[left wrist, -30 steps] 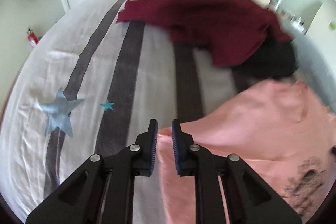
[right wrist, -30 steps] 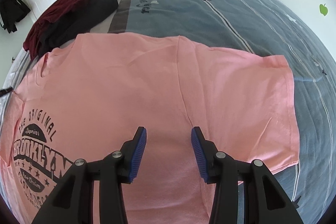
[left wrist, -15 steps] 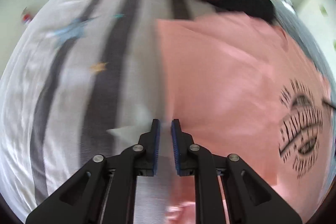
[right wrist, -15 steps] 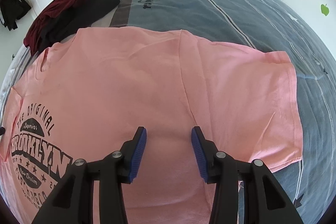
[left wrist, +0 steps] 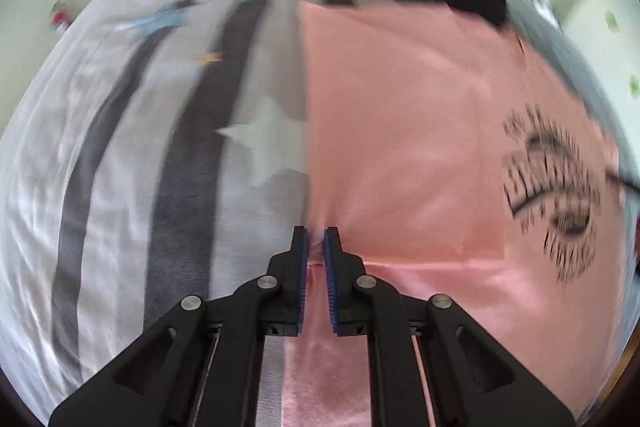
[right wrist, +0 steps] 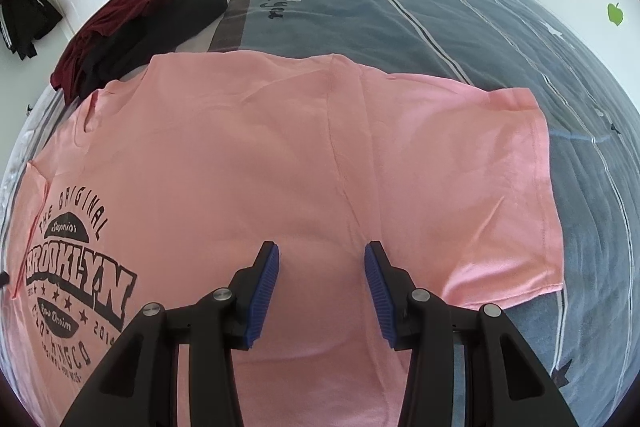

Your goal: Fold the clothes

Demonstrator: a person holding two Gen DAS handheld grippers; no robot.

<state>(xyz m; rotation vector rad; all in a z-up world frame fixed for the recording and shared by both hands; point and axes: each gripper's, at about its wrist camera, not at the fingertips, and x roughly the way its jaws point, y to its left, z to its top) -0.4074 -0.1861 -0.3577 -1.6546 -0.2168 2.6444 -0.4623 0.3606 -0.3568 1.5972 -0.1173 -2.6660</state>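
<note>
Left wrist view: the left gripper [left wrist: 316, 241] was clamped on the shirt [left wrist: 400, 147] at its folded left edge, on the bed [left wrist: 120, 147]; right wrist view: the right gripper [right wrist: 322, 267] hung with fingers apart over the shirt's [right wrist: 240, 147] middle, its sleeve to the right, nearer this hand.

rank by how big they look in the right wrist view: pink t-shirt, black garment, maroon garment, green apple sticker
1. pink t-shirt, by far the largest.
2 and 3. black garment and maroon garment: similar, overlapping in one pile, so not ranked.
4. green apple sticker, smallest, though it is farther away.
</note>
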